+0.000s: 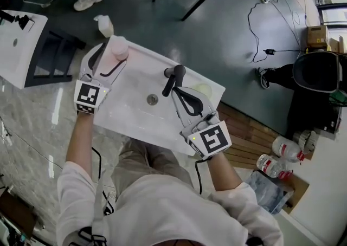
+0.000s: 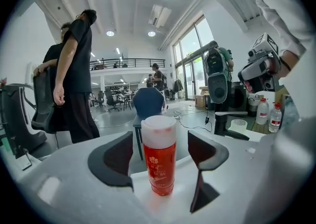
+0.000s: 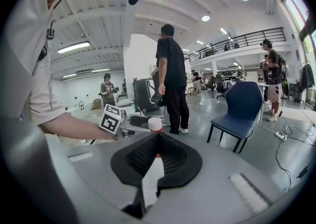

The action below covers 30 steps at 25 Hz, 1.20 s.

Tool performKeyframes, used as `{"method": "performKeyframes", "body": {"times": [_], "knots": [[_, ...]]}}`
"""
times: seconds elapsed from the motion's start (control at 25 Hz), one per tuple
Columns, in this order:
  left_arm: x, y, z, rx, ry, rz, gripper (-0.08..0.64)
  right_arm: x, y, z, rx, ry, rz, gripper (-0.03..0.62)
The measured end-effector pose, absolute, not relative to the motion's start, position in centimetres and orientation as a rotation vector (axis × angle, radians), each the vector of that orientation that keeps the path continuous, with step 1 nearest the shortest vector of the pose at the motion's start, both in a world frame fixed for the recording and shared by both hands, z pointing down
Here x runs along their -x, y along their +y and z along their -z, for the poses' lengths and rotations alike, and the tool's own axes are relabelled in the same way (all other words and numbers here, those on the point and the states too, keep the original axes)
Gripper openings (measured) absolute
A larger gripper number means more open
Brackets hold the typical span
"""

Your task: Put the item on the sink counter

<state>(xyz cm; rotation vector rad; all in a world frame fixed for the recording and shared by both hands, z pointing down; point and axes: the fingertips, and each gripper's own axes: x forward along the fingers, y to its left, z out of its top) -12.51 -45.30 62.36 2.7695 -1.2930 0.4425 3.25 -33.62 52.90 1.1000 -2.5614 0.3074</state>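
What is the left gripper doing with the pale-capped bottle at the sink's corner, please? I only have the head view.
Observer: The left gripper view shows the left gripper with jaws apart either side of the red translucent plastic bottle with a white cap; neither pad touches it.
Operator: Thank you. Is it standing?
Observer: Yes, upright on the white sink counter.
Operator: And the other one?
Observer: The right gripper has its jaws closed together, empty.

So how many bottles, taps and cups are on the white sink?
Red bottle: 1
Black tap: 1
Clear cup: 1
Total: 3
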Motion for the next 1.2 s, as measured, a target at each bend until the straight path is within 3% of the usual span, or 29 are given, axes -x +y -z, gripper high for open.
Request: {"method": "performKeyframes", "body": {"times": [0.44,0.8,1.0,1.2], "knots": [[12.6,-40.4,-53.8,-2.778,-1.261,-0.361,0.312,-2.6,-32.3,-47.2,-1.113,-2.634,-0.215,0.005],[11.8,-34.5,-43.8,-2.835,-1.261,-0.240,0.206,-2.5,-29.9,-42.2,-1.097,-2.683,-0.122,0.005],[12.6,-30.8,-40.0,-2.849,-1.285,-0.202,0.085,-1.4,-28.4,-40.0,-1.059,-2.714,-0.063,0.005],[14.2,-27.6,-37.4,-2.847,-1.327,-0.156,0.018,0.1,-27.0,-38.6,-1.018,-2.742,-0.022,0.005]]}}
